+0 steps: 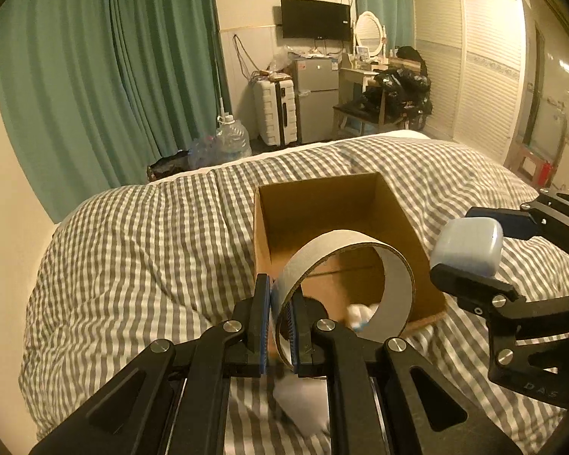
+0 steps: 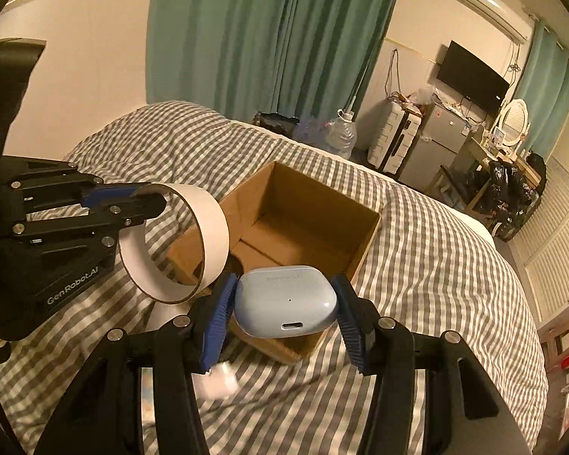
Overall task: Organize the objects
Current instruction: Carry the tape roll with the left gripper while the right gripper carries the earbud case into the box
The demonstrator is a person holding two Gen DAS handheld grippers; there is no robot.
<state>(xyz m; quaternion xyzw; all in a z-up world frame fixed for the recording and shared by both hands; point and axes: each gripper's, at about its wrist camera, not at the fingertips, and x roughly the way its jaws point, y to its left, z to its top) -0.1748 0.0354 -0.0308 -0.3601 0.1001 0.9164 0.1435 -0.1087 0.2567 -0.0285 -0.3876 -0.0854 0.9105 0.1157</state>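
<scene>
- Leftmost, the left tool [image 1: 280, 328] tilts downward over the bed [image 1: 140, 250], its pads clamped tight on the wall of one white tape ring [image 1: 345, 288], held up at the near rim of the box.
- Centrally, one open cardboard box [image 2: 303, 204] sits on the checked quilt; a small white object [image 1: 360, 313] lies inside.
- Rightward, the right tool [image 2: 284, 303] also angles down, squeezing one pale blue earbud case [image 2: 286, 301] above the box's near edge.
- Two tools, each loaded.

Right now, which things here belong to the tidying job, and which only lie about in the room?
Job: tape ring in left gripper; earbud case in right gripper; cardboard box.

Lying about: water jug, suitcase, fridge, television.
</scene>
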